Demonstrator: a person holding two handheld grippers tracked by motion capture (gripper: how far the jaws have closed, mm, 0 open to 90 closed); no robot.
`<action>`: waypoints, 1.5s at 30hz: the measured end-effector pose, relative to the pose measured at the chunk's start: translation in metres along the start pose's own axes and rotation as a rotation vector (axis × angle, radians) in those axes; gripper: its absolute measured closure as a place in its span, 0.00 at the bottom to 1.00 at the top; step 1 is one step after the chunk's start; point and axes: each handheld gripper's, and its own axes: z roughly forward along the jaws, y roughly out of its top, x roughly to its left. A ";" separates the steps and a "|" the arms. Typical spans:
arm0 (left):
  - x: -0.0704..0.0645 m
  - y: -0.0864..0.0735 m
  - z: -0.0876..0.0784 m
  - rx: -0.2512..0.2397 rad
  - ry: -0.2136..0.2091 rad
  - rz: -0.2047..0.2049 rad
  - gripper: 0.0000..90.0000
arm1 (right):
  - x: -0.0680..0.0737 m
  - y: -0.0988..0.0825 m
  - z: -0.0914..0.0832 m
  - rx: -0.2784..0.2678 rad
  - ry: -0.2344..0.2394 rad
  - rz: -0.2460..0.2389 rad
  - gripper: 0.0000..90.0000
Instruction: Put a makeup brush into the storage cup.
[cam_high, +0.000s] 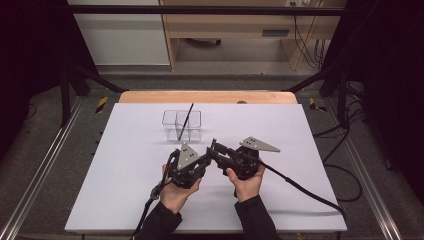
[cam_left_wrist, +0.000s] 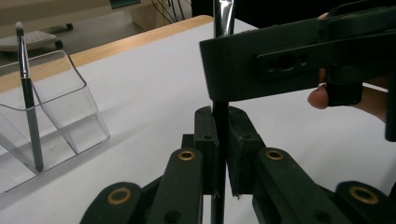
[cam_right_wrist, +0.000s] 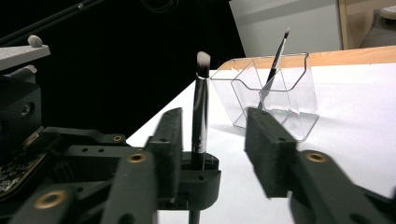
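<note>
The makeup brush (cam_right_wrist: 201, 112) stands upright, white-tipped bristles on top, its black and silver handle pinched between the jaws of the left gripper (cam_left_wrist: 219, 154), which are closed tight on it. In the left gripper view the handle (cam_left_wrist: 220, 121) runs straight up between the two pads. The right gripper (cam_right_wrist: 212, 140) sits right alongside, its jaws spread wide on either side of the brush with a clear gap on the 3 o'clock side, holding nothing. From above, the two grippers meet near the middle of the white table (cam_high: 125, 195), the left gripper (cam_high: 202, 159) at about 9 o'clock of the right gripper (cam_high: 216, 150), each held in a hand (cam_high: 175, 192) coming from 6 o'clock. At 12 o'clock from them, a little apart, stands a clear two-compartment holder (cam_high: 181, 125) with a thin dark brush (cam_high: 186, 120) leaning in it, tip up.
</note>
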 end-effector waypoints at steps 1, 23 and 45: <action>0.001 0.000 0.000 0.000 0.003 0.000 0.92 | 0.000 0.000 0.000 0.001 -0.002 -0.004 0.58; 0.030 -0.001 -0.023 -0.043 0.034 -0.048 0.92 | -0.003 0.014 -0.019 0.033 -0.123 -0.181 0.16; 0.072 0.008 -0.048 -0.094 0.034 -0.091 0.92 | -0.013 0.005 -0.041 0.102 -0.201 -0.271 0.11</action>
